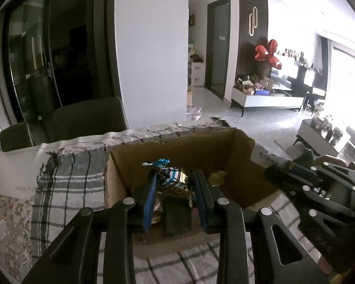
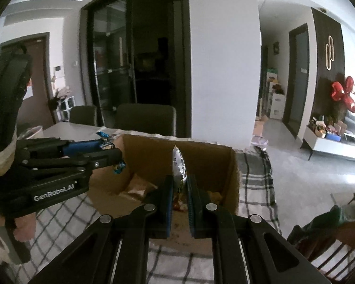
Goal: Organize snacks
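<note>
An open cardboard box [image 1: 201, 144] stands on a checked cloth; it also shows in the right wrist view [image 2: 213, 156]. My left gripper [image 1: 175, 177] is shut on a shiny blue-striped snack wrapper [image 1: 172, 177] and holds it over the box; from the right wrist view the same gripper [image 2: 111, 149] reaches in from the left with the wrapper [image 2: 106, 142]. My right gripper [image 2: 179, 182] is shut on a white snack packet [image 2: 179, 165], held upright over the box. A few snacks [image 2: 139, 187] lie inside the box.
The checked cloth [image 1: 66, 184] covers a white table [image 1: 16, 156]. Two dark chairs [image 2: 144, 118] stand behind it. A wooden chair [image 2: 338, 243] with a green cloth is at the right. The living room floor [image 1: 248, 123] lies beyond.
</note>
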A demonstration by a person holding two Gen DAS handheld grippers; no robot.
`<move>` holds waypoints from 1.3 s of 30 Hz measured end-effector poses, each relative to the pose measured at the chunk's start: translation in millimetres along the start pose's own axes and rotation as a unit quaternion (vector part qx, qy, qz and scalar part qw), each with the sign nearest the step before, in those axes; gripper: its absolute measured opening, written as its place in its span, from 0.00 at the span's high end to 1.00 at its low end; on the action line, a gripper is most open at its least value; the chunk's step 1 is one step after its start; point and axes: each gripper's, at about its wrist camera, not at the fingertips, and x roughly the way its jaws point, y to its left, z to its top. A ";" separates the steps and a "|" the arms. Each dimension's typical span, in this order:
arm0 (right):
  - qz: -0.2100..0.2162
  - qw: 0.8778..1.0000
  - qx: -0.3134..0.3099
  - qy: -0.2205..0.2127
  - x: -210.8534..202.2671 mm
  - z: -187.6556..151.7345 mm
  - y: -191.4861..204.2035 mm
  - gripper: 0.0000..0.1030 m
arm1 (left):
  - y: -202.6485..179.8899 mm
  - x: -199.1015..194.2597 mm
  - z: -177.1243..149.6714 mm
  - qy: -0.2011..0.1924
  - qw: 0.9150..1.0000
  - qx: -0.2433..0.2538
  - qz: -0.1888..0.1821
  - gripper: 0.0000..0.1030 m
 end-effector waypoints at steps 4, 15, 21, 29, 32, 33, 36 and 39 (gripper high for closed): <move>-0.016 1.000 0.013 0.005 9.6 2.7 -9.3 0.88 | 2.2 4.7 -2.0 0.002 1.000 -0.001 0.011 0.52; -0.044 0.999 0.017 0.003 -14.3 -7.2 -1.9 0.52 | 1.7 -45.4 -26.3 -0.027 0.998 -0.010 0.050 0.34; -0.048 0.999 0.021 -0.010 -59.1 -21.2 12.8 0.41 | -8.0 -94.3 -52.7 -0.049 0.997 0.001 0.063 0.22; -0.048 0.998 0.036 -0.024 -123.7 -47.1 32.8 0.27 | -23.8 -166.0 -91.9 -0.085 0.993 0.011 0.087 0.06; -0.069 0.996 0.032 -0.037 -151.3 -56.8 42.1 0.23 | -29.6 -190.0 -106.8 -0.095 0.991 0.016 0.098 0.02; -0.074 0.996 0.031 -0.040 -158.7 -59.3 44.4 0.21 | -31.4 -198.5 -112.4 -0.099 0.990 0.017 0.102 0.02; -0.088 0.994 0.035 -0.049 -184.4 -70.3 53.2 0.16 | -36.3 -219.3 -126.6 -0.108 0.987 0.016 0.114 0.00; -0.094 0.993 0.032 -0.056 -206.1 -80.4 62.1 0.16 | -40.7 -239.0 -141.0 -0.118 0.986 0.014 0.120 0.00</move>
